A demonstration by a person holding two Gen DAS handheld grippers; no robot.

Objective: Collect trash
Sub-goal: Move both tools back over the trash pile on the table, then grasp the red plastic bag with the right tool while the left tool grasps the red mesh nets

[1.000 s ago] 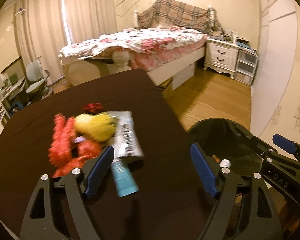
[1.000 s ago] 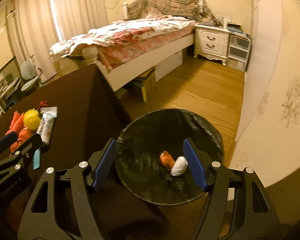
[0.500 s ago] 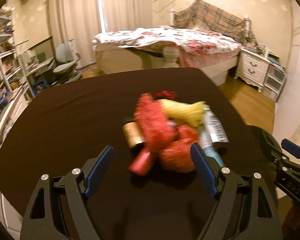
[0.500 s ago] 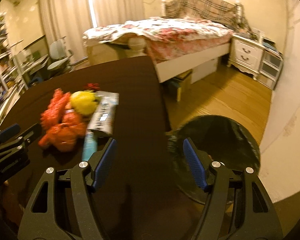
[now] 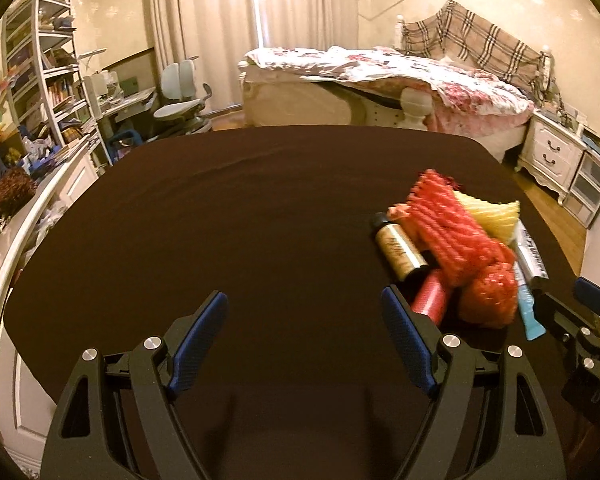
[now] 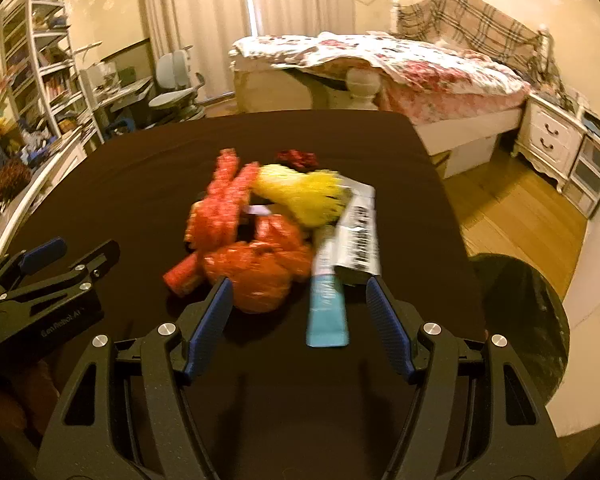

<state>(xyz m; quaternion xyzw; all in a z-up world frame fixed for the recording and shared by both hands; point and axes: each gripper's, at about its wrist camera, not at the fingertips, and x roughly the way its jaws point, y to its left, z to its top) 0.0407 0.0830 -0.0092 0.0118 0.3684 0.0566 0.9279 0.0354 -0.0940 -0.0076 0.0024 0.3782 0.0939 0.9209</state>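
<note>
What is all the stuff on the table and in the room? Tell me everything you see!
table: one, dark brown cloth, fills the foreground
red mesh nets: a few, red-orange, middle of the heap
yellow mesh net: one, yellow, behind the red ones
blue tube: one, light blue, nearest edge of the heap
silver wrapper: one, silver with black print, right of the tube
small bottle: one, tan with dark cap, left side of the heap
trash bin: one, black liner, floor right of the table
bed: one, floral cover, behind the table
nightstand: one, white, right of the bed
desk chair: one, pale, left back
left tool: one, black with blue pads, open, empty
right tool: one, same colours, open, empty
</note>
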